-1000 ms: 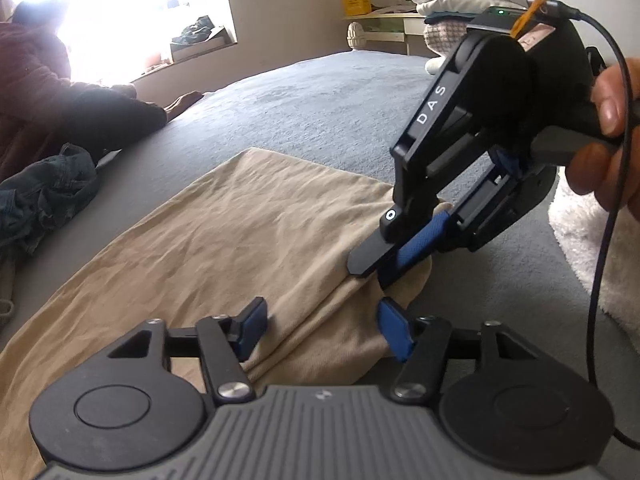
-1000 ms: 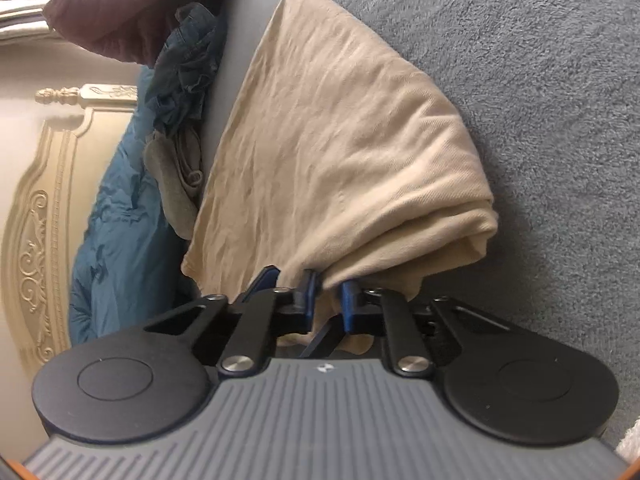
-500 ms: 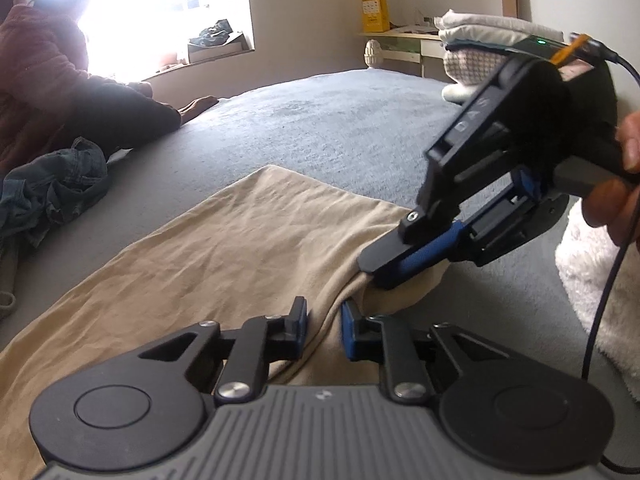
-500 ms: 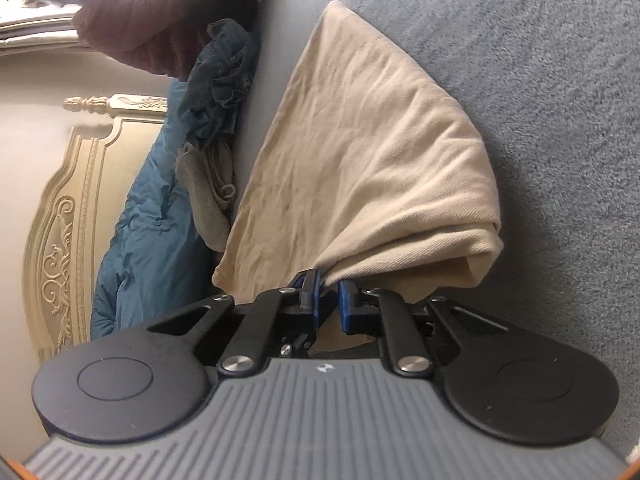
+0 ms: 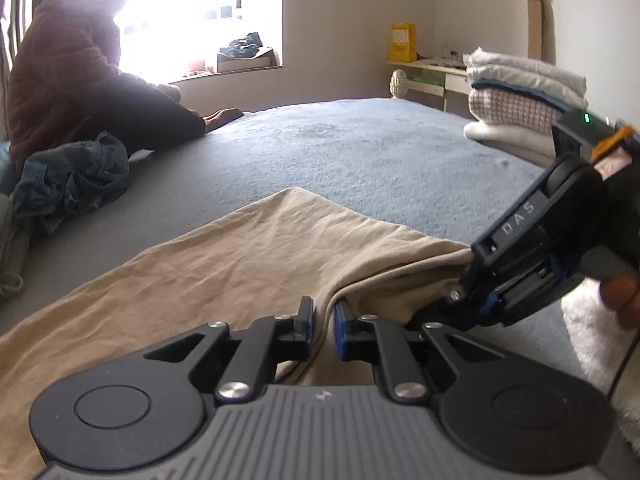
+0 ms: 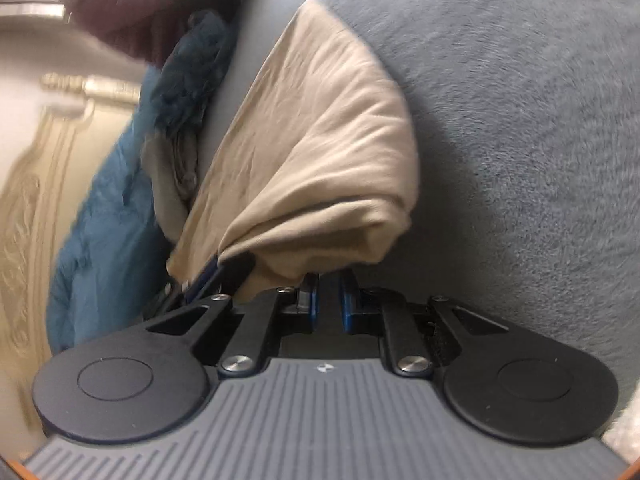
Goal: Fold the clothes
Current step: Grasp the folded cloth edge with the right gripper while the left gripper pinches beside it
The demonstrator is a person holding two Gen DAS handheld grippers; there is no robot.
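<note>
A beige garment (image 5: pixel 240 264) lies folded on the grey-blue bed cover (image 5: pixel 360 152). My left gripper (image 5: pixel 324 312) is at its near edge, its jaws closing on a raised ridge of the cloth that the blue pads pinch. To the right, my right gripper (image 5: pixel 448 308) is shut on the same edge, held by a hand (image 5: pixel 620 300). In the right wrist view the beige garment (image 6: pixel 320 140) rises off the bed toward my right gripper (image 6: pixel 328 292), with my left gripper (image 6: pixel 212 276) poking under its left fold.
A person in a dark red jacket (image 5: pixel 60 88) sits at the far left beside crumpled denim (image 5: pixel 72 176). A stack of folded clothes (image 5: pixel 520 96) stands at the back right. A white fluffy textile (image 5: pixel 588 328) lies at the right. A blue quilt (image 6: pixel 104 208) borders the headboard (image 6: pixel 24 200).
My left gripper's jaws went from wide open to nearly together on a fold of the beige garment. The garment's near edge has lifted a little. The right gripper kept its hold.
</note>
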